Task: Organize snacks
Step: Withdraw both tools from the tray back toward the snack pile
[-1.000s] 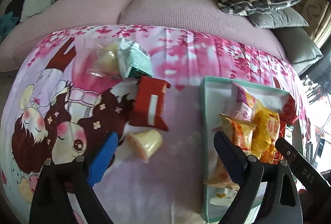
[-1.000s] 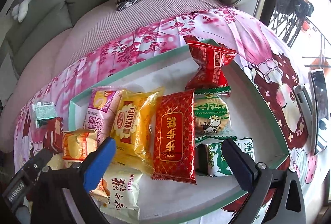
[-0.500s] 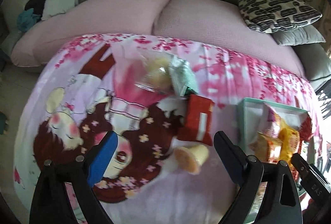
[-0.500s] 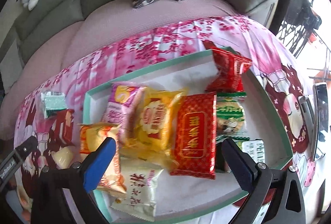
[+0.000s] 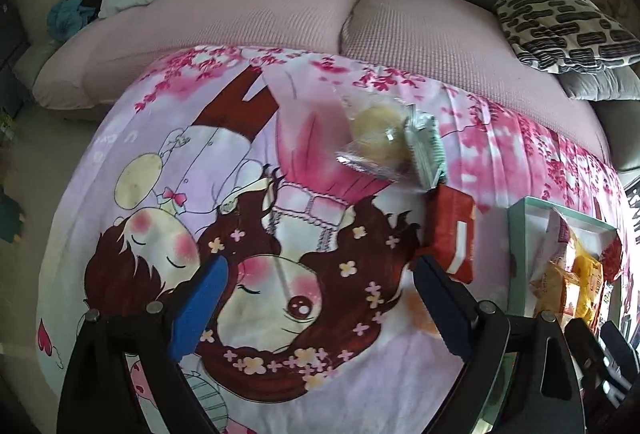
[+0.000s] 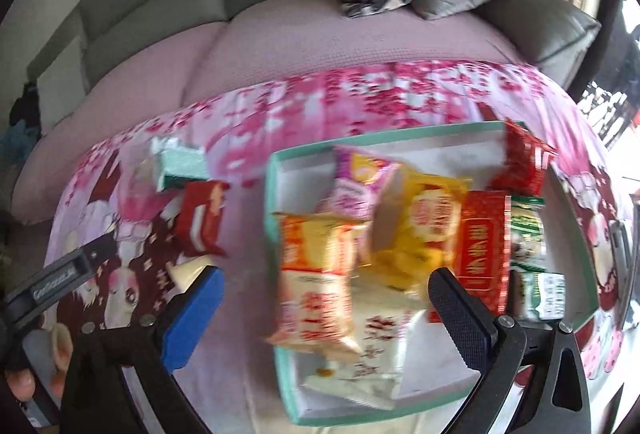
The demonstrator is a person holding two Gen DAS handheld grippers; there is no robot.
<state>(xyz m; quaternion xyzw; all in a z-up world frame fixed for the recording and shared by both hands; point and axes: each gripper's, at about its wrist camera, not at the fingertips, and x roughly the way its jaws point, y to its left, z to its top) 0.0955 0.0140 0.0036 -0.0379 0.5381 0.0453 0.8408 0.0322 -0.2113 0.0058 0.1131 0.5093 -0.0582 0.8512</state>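
A teal-rimmed white tray (image 6: 280,374) holds several snack packs: an orange one (image 6: 316,246), a yellow one (image 6: 424,230), a red one (image 6: 482,254) and green ones (image 6: 528,230). It also shows at the right of the left wrist view (image 5: 516,234). Loose on the pink cartoon cloth lie a red pack (image 5: 452,230), a green-silver pack (image 5: 424,149), a clear bag of pale buns (image 5: 376,141) and a small yellow cup (image 5: 420,310). My left gripper (image 5: 320,310) is open and empty over the cloth. My right gripper (image 6: 324,314) is open and empty above the tray's near left part.
A grey-green sofa with pink seat covers (image 5: 280,13) stands behind the table. A patterned cushion (image 5: 560,25) lies on its right end. A phone-like object (image 6: 624,250) lies right of the tray.
Both grippers have swung left. The tray slid toward the right edge in the left view and the loose snacks came nearer the right finger. Both stay open and empty.
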